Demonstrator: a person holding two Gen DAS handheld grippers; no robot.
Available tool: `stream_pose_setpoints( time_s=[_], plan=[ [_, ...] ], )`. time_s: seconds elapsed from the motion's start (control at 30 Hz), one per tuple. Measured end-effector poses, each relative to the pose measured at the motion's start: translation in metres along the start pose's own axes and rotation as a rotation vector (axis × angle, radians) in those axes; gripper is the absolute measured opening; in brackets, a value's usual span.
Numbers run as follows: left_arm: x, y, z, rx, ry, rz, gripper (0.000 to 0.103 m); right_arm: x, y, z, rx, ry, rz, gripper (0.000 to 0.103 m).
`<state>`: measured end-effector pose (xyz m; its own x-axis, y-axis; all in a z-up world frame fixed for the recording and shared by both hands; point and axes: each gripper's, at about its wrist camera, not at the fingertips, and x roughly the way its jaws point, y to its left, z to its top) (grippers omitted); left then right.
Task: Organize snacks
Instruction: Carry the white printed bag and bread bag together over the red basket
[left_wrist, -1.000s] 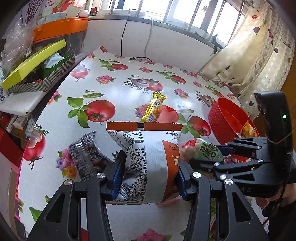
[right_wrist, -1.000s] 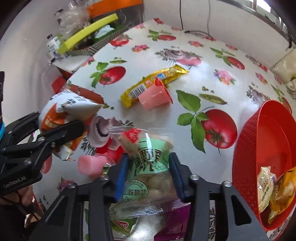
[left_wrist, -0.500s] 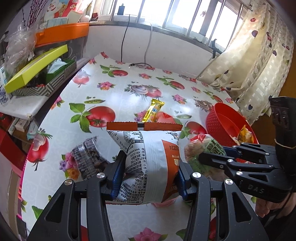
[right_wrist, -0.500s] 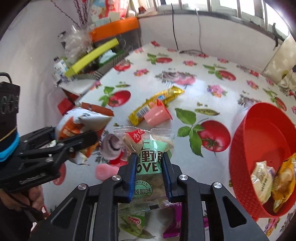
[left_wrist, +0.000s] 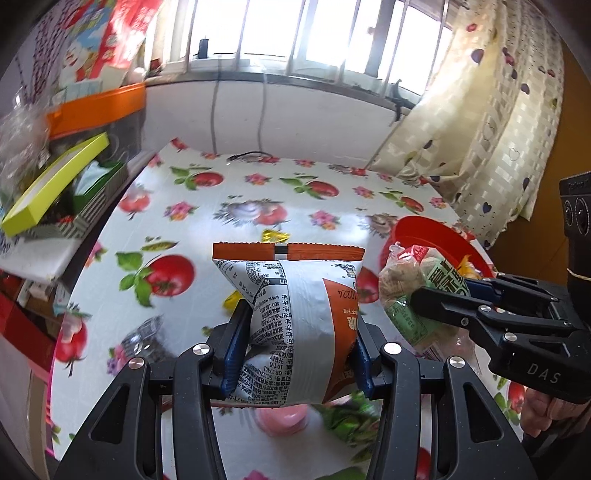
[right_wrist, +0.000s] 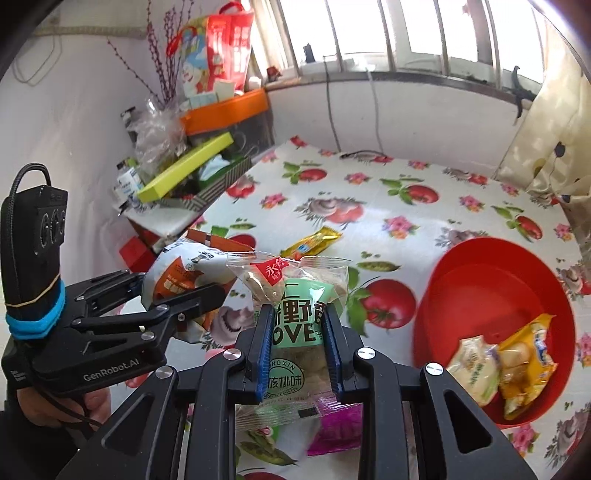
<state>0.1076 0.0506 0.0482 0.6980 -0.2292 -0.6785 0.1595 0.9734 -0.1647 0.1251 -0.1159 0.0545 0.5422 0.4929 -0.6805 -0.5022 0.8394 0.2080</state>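
Note:
My left gripper (left_wrist: 295, 332) is shut on a puffy silver-and-orange snack bag (left_wrist: 295, 317) and holds it above the table; it also shows in the right wrist view (right_wrist: 181, 273). My right gripper (right_wrist: 297, 332) is shut on a clear-and-green walnut biscuit pack (right_wrist: 295, 317), also held in the air, and that pack shows in the left wrist view (left_wrist: 417, 288). The red basket (right_wrist: 461, 266) stands on the right of the table with two snack packs (right_wrist: 509, 365) inside. The two grippers are side by side, left of the basket.
A yellow snack bar (right_wrist: 314, 243), a pink jelly cup (left_wrist: 282, 421), a purple wrapper (right_wrist: 338, 428) and green wrappers (left_wrist: 351, 417) lie on the tomato-print tablecloth (right_wrist: 388, 192). Boxes and a yellow-green lid (right_wrist: 184, 170) crowd the left shelf. A curtain (left_wrist: 480, 129) hangs at right.
Both grippers have risen well above the table with their packs, and the views have tilted up toward the window. The right gripper has closed tighter on its pack.

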Motion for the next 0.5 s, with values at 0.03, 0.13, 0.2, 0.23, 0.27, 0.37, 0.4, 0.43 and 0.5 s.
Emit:
stream_pose_setpoints(
  time_s=[0.03,0.13,0.2,0.23,0.27,0.37,0.4,0.43,0.5],
  plan=[
    [0.001,-0.004,0.002,0.01,-0.002,-0.005,0.049,-0.004,-0.004,0.001,0.003,-0.007,-0.005,0.023],
    [0.005,-0.021,0.01,0.044,-0.006,-0.022,0.049,-0.014,-0.017,0.003,0.02,-0.029,-0.032,0.023],
    [0.01,-0.033,0.015,0.067,-0.007,-0.038,0.049,-0.019,-0.028,0.003,0.035,-0.04,-0.043,0.024],
    [0.012,-0.038,0.017,0.075,-0.006,-0.047,0.049,-0.022,-0.034,0.003,0.043,-0.047,-0.054,0.023],
    [0.015,-0.043,0.02,0.082,-0.004,-0.057,0.049,-0.025,-0.039,0.003,0.049,-0.052,-0.061,0.023],
    [0.023,-0.06,0.026,0.107,-0.001,-0.084,0.049,-0.035,-0.056,0.004,0.07,-0.068,-0.09,0.023],
    [0.026,-0.066,0.028,0.116,0.001,-0.092,0.049,-0.038,-0.062,0.004,0.078,-0.072,-0.098,0.023],
    [0.029,-0.07,0.03,0.121,0.002,-0.097,0.049,-0.041,-0.068,0.005,0.083,-0.077,-0.106,0.023],
    [0.035,-0.082,0.035,0.139,0.003,-0.113,0.049,-0.047,-0.079,0.005,0.095,-0.086,-0.127,0.023]
  ],
)
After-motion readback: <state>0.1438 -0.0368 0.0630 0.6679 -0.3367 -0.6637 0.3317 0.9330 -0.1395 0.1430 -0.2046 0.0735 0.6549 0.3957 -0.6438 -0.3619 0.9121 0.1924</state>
